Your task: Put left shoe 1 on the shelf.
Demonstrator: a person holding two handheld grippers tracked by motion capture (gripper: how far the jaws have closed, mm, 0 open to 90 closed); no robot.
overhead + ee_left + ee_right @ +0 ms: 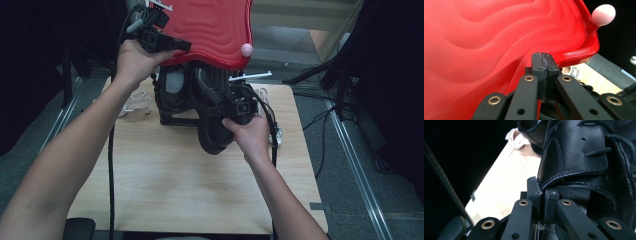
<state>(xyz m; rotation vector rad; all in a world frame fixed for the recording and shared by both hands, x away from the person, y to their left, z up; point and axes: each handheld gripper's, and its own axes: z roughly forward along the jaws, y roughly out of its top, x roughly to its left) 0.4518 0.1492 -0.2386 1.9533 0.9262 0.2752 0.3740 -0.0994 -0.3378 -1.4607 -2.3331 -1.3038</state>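
Note:
A glossy red lid [210, 27] with wavy ridges and a pink knob [246, 49] is tipped up over a black container [172, 117] at the back of the table. My left gripper [172, 44] is shut on the lid's left rim; in the left gripper view its jaws [542, 57] are closed against the red edge [574, 53]. A black leather lace-up shoe [212, 127] hangs out of the container toward me. My right gripper [241, 107] is shut on the shoe's collar edge [564, 177], its tips [540, 188] pinching the leather.
A second dark shoe [174, 90] stands inside the container. A white strappy item [135, 102] lies at the table's back left, and another pale item [276, 136] by the right edge. The wooden table [170, 190] has bare room in front. Dark stands and cables flank it.

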